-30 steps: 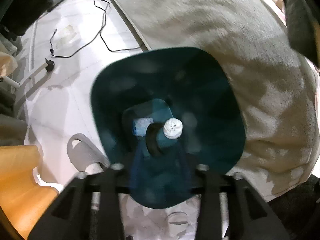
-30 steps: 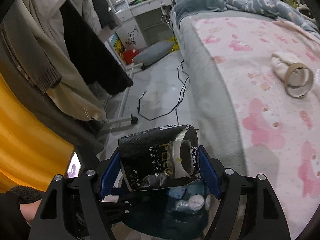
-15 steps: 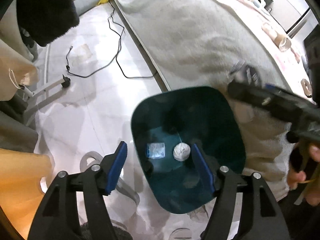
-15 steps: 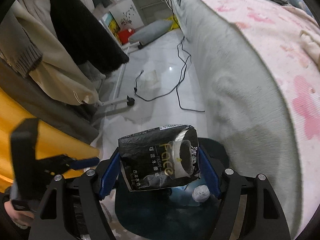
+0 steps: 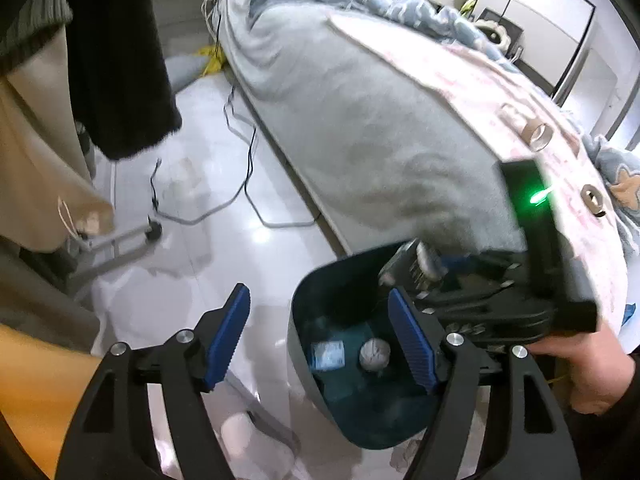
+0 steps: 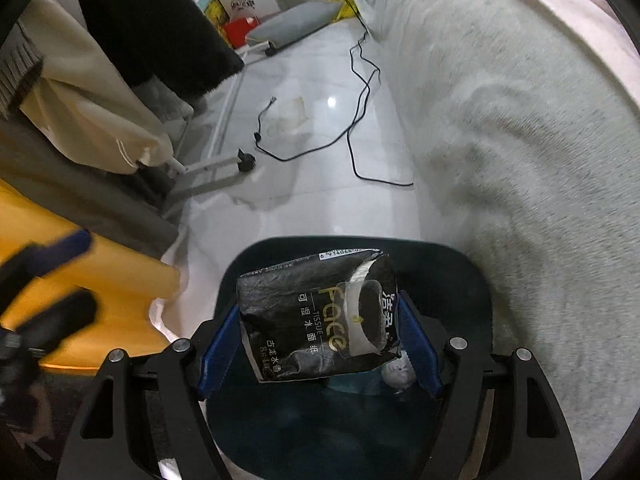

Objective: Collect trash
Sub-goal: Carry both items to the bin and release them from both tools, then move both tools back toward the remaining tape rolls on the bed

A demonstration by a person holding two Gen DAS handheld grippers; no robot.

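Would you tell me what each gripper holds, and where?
The right gripper clamps the black tissue pack by its two sides; the left gripper, jaws opening, holds nothing.

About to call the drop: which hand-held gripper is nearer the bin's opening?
Right. The right hand-held gripper hangs over the teal bin, clamping the black tissue pack. The left hand-held gripper, empty, sits off the bin's side.

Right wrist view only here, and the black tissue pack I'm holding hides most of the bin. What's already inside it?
Observer: Behind your tissue pack, the left wrist view shows a flat pale packet beside a crumpled white wad on the floor of the bin.
Operator: Anything to collect on the bed?
Observer: Yes, a cardboard tube lies on the pink sheet.
Operator: And the left gripper?
Observer: Its jaws are opening, with nothing gripped.
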